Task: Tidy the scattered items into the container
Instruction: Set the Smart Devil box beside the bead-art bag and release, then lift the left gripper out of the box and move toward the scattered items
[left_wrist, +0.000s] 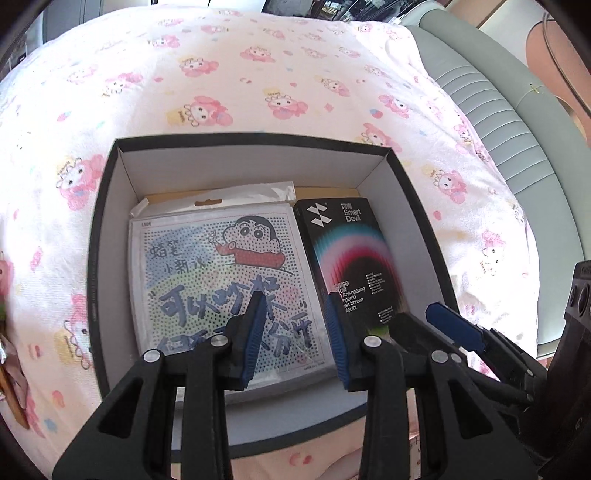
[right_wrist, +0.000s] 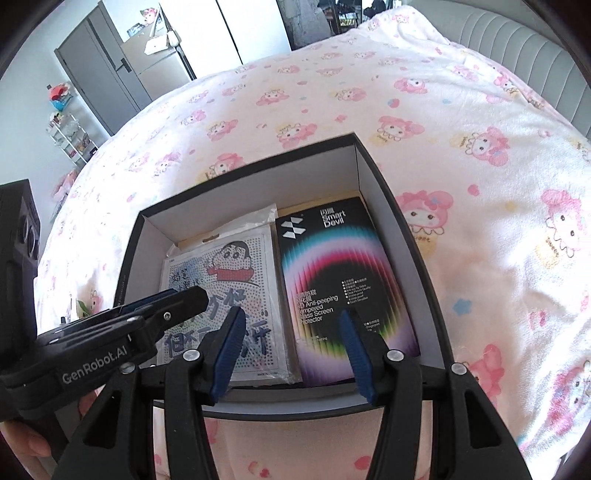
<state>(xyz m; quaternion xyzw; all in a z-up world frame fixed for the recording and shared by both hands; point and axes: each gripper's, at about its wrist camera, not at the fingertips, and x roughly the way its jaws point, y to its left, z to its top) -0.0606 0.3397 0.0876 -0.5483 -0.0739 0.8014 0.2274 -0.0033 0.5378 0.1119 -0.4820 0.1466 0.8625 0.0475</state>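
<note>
1. The container (left_wrist: 251, 170) is a black box with white inner walls, open at the top. It sits on a bed under a pink cartoon-print bedspread (left_wrist: 258, 74) and fills the lower middle of both views.
2. Two of the task's things lie flat inside it, side by side. A clear-bagged cartoon bead board (left_wrist: 221, 266) takes the left part of the floor, and a black screen protector box (left_wrist: 351, 251) takes the right part, with its long edge right alongside the bag.
3. The left claw (left_wrist: 293, 299) hangs over the box at the bottom centre of the left wrist view. Its blue pads are a little apart with nothing between them (the bead board and the protector box's edge show through the gap).
4. The right claw (right_wrist: 292, 312) is at the bottom centre of the right wrist view. Its pads are set wider and it is also empty; the gap frames the seam between the bead board (right_wrist: 229, 277) and the screen protector box (right_wrist: 332, 266).
5. Each claw shows in the other's view, at the lower right of the left view and the lower left of the right view.
6. A grey padded headboard (left_wrist: 498, 122) runs along the bed's edge at the upper right of the left view.
7. In the right view the container (right_wrist: 240, 199) sits near the bed's near edge, with the bedspread (right_wrist: 406, 92) spreading behind it.
</note>
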